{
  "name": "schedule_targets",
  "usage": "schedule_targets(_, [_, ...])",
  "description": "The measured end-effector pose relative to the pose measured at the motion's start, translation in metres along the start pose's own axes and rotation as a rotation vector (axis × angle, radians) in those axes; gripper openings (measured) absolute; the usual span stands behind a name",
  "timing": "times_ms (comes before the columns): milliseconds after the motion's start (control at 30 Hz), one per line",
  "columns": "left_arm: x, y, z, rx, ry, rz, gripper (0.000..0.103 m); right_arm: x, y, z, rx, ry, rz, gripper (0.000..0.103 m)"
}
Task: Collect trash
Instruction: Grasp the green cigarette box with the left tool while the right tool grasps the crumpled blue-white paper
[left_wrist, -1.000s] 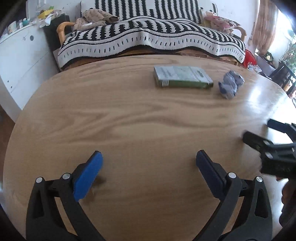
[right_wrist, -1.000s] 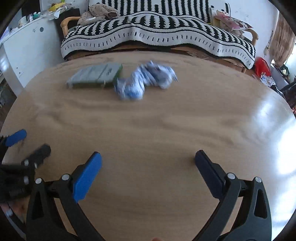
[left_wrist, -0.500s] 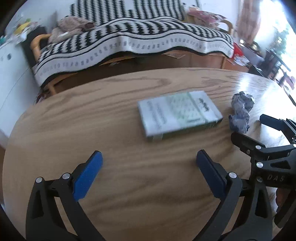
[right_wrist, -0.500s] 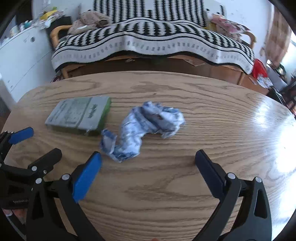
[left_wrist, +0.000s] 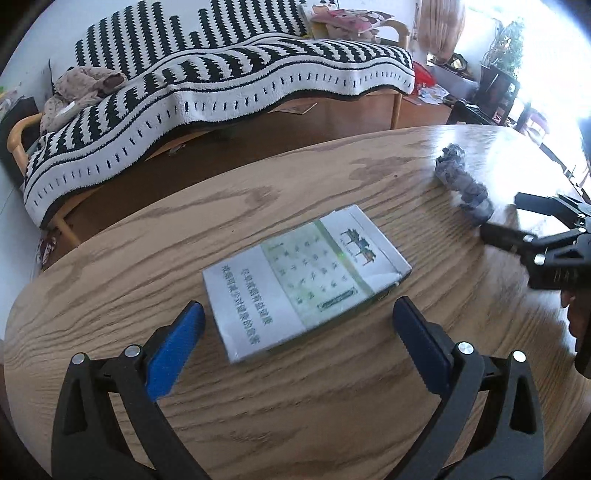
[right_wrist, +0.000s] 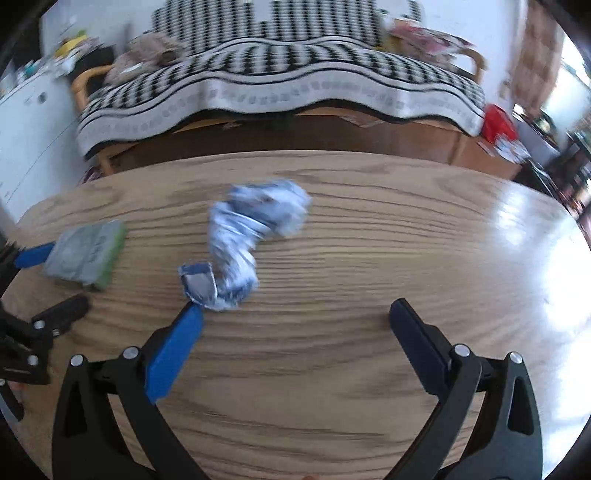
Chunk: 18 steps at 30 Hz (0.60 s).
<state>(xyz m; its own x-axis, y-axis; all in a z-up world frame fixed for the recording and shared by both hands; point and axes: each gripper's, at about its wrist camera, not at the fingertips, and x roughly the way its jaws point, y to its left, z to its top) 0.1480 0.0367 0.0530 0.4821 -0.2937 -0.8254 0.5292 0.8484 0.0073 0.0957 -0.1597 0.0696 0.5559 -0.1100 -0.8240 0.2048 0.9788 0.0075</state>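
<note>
A flat white-and-green carton (left_wrist: 306, 280) lies on the oval wooden table (left_wrist: 332, 387). My left gripper (left_wrist: 297, 325) is open, its blue-padded fingers on either side of the carton's near end without touching it. To the right lies a crumpled blue-and-white wrapper (left_wrist: 461, 184). In the right wrist view the wrapper (right_wrist: 251, 240) sits just ahead of my open right gripper (right_wrist: 291, 317), its near end close to the left fingertip (right_wrist: 188, 317). The carton (right_wrist: 86, 254) shows at the left, between the left gripper's fingers (right_wrist: 33, 254). The right gripper (left_wrist: 513, 218) appears beside the wrapper in the left wrist view.
Beyond the table's far edge stands a sofa draped in a black-and-white striped blanket (left_wrist: 221, 85), with clothes heaped at its left end (left_wrist: 81, 85). A white cabinet (right_wrist: 29, 125) stands at the left. Dark furniture and plants (left_wrist: 502, 74) stand by a bright window at the right.
Both grippers have moved forward over the table. The carton now lies between the left gripper's fingers, and the wrapper has come close to the right gripper's left fingertip. Both stay open.
</note>
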Motion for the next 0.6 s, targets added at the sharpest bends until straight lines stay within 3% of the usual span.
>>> schedule_targets(100, [0.0,-0.003,0.002,-0.017,0.0,0.012,0.098,-0.004,-0.003,-0.002,0.029,-0.025,0.088,0.097])
schedule_targets(600, [0.004,-0.03,0.007,-0.101,0.003,0.064,0.098,0.026,0.028,0.03,-0.102,0.005,0.067,0.098])
